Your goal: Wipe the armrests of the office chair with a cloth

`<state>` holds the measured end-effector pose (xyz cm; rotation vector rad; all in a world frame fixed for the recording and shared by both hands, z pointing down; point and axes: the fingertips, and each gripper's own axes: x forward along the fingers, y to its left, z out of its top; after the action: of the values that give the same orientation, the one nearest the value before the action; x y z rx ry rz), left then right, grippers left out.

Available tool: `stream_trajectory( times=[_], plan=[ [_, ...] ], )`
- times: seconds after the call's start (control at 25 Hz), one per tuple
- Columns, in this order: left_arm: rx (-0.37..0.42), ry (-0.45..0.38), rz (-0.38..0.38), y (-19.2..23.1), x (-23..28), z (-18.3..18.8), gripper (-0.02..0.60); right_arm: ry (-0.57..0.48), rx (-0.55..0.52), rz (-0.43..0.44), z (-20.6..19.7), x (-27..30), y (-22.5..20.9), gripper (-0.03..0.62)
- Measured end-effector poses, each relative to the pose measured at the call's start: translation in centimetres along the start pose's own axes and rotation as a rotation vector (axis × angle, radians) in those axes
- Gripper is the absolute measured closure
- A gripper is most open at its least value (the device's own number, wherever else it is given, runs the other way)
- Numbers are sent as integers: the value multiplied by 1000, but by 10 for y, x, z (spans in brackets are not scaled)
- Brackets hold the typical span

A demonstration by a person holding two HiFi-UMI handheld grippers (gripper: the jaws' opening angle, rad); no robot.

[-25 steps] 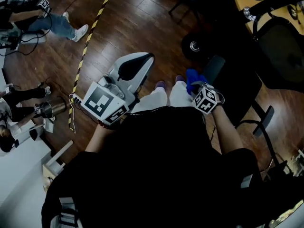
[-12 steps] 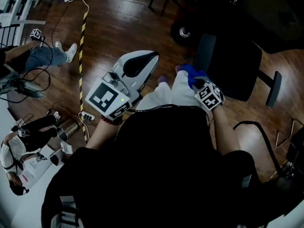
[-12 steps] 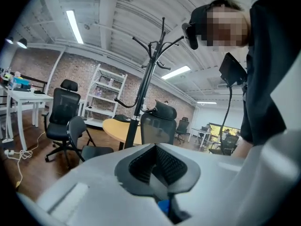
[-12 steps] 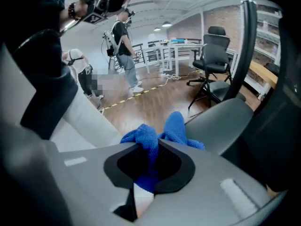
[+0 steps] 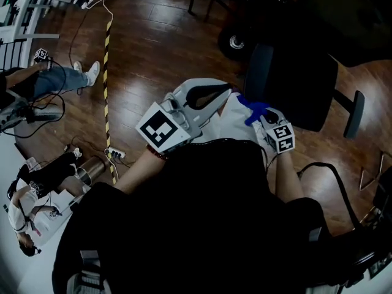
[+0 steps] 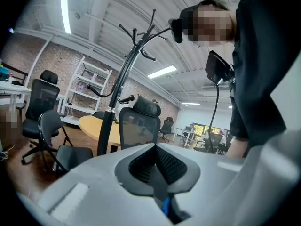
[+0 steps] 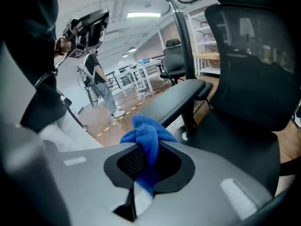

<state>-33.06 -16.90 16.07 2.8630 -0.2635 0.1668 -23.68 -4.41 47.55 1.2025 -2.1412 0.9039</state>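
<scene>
Cloth [image 7: 148, 135] sits pinched in our right gripper [image 7: 146, 153] jaws, ready for the armrest [image 7: 175, 99]. Our left gripper [image 6: 155, 149] jaws are together.

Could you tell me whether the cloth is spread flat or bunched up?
Bunched up: the right claw pinches the cloth, and its crumpled end sticks out beyond the jaws.

A yellow-black striped tape [image 5: 105, 90] crosses the wooden floor [image 5: 153, 48] at ten o'clock, with a power strip [image 5: 115, 154] at nine o'clock.
</scene>
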Motion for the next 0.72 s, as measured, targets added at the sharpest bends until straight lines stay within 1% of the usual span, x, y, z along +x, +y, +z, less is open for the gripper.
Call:
stream_trajectory(
  times=[0.16,0.2,0.24,0.28,0.36,0.4,0.44,0.48,0.56,0.6,0.72],
  plan=[
    [71,27,-39,-4,25,1,575,51,-9,7,3,6,-21,556],
    [85,40,-44,-4,30,-1,575,59,-4,-2,5,8,-27,556],
    [91,59,-48,-3,34,-6,575,51,23,-25,7,8,-36,556],
    [85,85,-50,-2,39,-17,575,22,74,-55,11,7,-48,556],
    [39,151,-38,5,50,-52,575,-66,189,-91,26,3,-72,556],
    [6,186,-23,11,55,-71,575,-93,215,-89,37,5,-81,556],
    [-35,215,-1,20,58,-85,575,-96,209,-82,50,9,-89,556],
    [-82,231,24,28,60,-91,575,-79,184,-77,62,16,-95,556],
    [-161,216,68,38,59,-84,575,-37,139,-79,80,26,-108,556],
    [-178,200,84,39,57,-78,575,-27,131,-84,86,29,-116,556],
    [-163,191,119,38,49,-67,575,-18,112,-103,102,36,-143,556]
  ],
)
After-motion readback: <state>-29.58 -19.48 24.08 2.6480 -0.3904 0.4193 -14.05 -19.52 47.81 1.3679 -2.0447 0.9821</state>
